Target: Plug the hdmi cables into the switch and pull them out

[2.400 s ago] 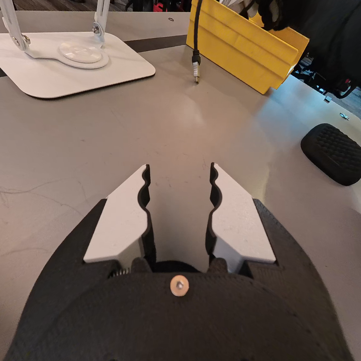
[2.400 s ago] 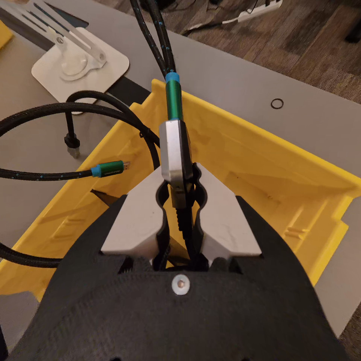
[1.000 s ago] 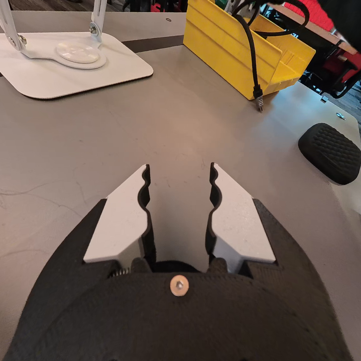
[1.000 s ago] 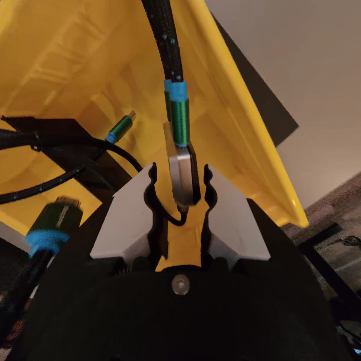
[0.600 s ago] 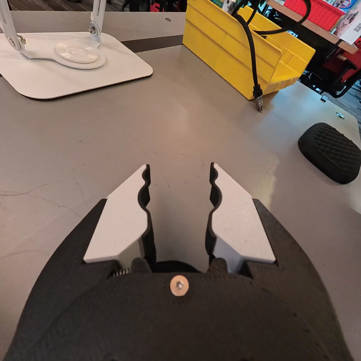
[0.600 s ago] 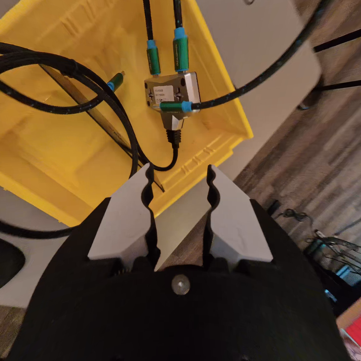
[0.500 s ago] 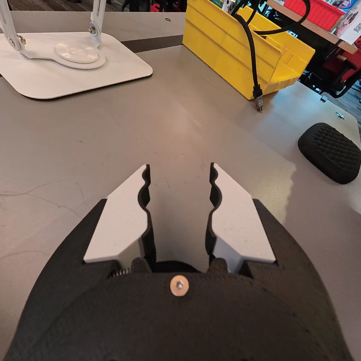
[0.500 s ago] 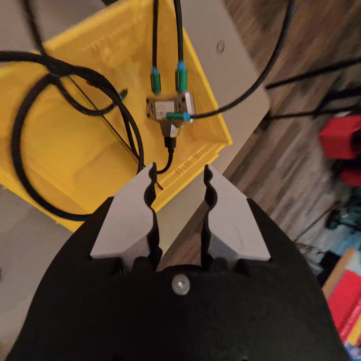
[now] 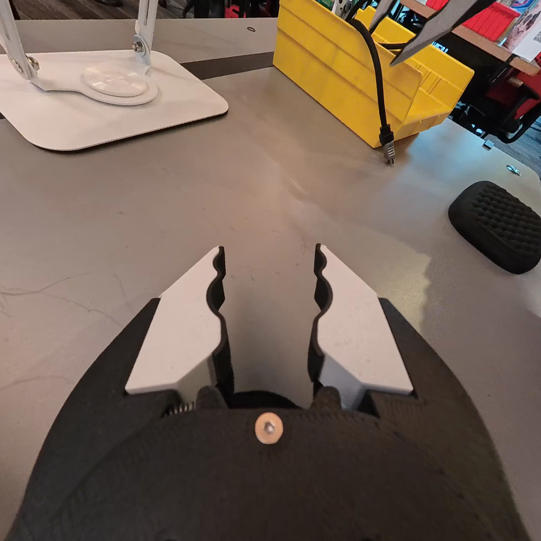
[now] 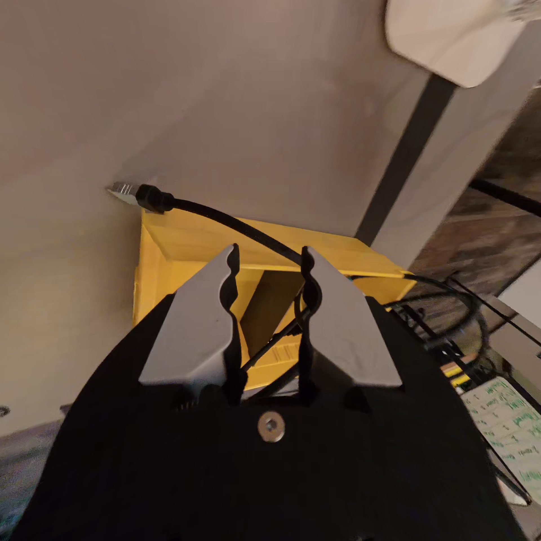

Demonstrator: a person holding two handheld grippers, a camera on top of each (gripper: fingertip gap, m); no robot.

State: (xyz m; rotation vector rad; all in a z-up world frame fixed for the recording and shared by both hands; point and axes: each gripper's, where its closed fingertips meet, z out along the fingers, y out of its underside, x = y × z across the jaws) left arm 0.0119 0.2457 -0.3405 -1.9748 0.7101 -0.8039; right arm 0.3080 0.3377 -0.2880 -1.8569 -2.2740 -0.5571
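The left gripper sits low over the table, nothing between its fingers. Far ahead to its left stands the stand base. Far ahead to its right sits the bin, with a cable hanging over its wall, plug touching the table. The pad lies right of the gripper. The right gripper hangs above the bin.

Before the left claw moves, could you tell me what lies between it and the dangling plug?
Only bare table, seen in the left wrist view, separates the left claw from the plug.
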